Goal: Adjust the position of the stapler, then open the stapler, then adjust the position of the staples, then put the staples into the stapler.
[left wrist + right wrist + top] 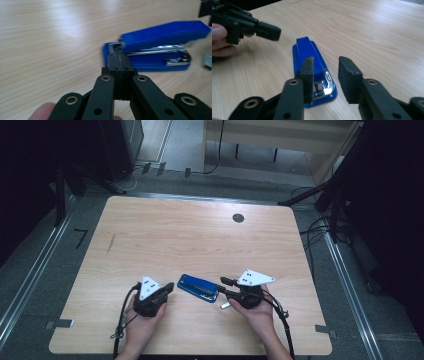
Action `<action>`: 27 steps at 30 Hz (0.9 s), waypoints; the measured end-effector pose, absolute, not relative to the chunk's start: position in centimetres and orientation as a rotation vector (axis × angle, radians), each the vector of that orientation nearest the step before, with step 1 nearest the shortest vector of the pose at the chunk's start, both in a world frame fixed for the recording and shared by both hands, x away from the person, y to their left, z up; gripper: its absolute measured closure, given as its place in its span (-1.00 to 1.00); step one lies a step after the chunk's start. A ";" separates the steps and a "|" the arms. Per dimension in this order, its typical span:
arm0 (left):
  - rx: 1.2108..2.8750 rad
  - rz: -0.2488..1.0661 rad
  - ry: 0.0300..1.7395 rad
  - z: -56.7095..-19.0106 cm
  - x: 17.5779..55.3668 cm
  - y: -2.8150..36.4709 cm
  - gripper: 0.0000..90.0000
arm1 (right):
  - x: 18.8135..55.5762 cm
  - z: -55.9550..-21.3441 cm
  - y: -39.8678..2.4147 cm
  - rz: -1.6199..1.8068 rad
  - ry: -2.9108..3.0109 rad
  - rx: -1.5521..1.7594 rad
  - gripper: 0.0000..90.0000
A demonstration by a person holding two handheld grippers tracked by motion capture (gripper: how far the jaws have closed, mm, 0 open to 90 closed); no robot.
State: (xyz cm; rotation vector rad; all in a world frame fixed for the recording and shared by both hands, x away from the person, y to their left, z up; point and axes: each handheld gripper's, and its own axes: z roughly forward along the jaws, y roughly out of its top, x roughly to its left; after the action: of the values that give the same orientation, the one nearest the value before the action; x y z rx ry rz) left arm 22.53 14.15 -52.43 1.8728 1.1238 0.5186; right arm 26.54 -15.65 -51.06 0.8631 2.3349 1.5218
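- Blue stapler point(197, 287) lies at the table's point(200, 235) 6 o'clock edge, between both grippers.
- Left gripper point(120, 65): clenched, empty, tips near the stapler's end.
- Right gripper point(325, 72): released; one jaw hides part of the stapler's chrome end.

A wooden table point(200, 235) (dark round hole point(238, 218) near its far edge) on grey floor point(45, 270).
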 end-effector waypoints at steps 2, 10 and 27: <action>1.923 0.505 1.072 -52.8 22.6 12.6 1.00 | 26.2 -51.5 -16.1 1.476 2.338 0.879 0.58; 1.999 0.431 1.018 -53.2 23.0 10.0 1.00 | 25.8 -52.6 -16.2 1.439 2.347 0.946 1.00; 2.019 0.437 1.042 -53.3 23.9 9.1 1.00 | 25.9 -53.8 -15.0 1.361 2.439 0.975 1.00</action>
State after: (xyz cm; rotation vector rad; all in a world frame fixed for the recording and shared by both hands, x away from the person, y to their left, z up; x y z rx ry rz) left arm 23.95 9.11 -53.30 2.0190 1.0422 0.4367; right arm 25.92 -14.97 -53.77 0.9752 2.4387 1.3609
